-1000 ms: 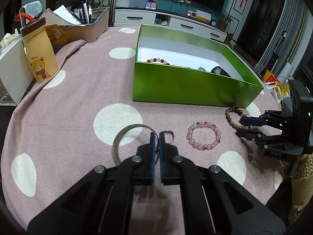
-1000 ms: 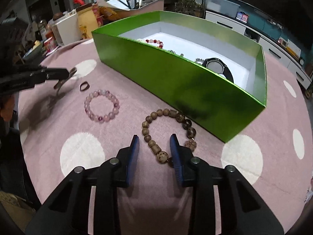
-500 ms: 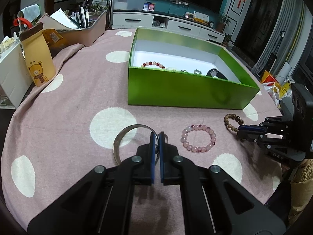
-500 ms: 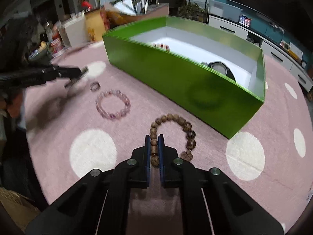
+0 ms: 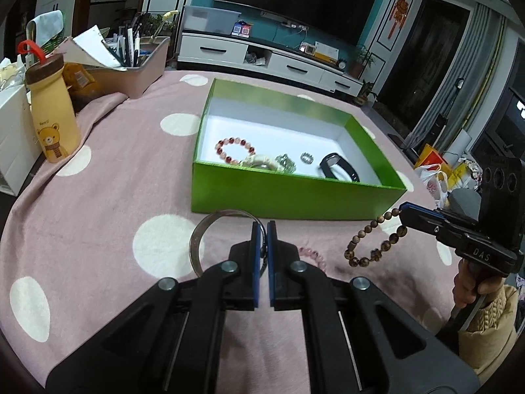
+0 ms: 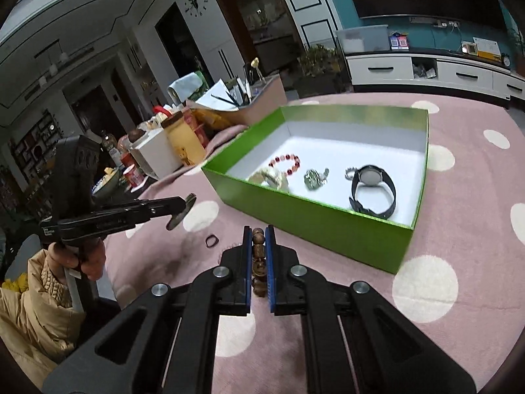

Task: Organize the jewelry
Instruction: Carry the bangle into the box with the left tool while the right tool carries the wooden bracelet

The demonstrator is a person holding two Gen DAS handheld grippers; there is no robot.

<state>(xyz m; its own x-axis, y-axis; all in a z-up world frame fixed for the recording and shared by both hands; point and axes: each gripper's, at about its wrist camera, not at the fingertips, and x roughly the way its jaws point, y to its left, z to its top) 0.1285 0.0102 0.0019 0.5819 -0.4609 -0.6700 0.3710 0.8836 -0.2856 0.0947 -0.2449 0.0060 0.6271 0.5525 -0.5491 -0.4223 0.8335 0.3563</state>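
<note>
brown wooden-bead bracelet (image 5: 374,243) dangling, loop open; silver bangle (image 5: 210,229) thin.

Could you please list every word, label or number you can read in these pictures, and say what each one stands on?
"DAS": white letters on the black body of the right gripper, seen from the left wrist.
Small print above the bear on the yellow bottle: too blurred to read.
White label on the left gripper body, seen from the right wrist: too small to read.
Wall clock: no numerals legible.
</note>
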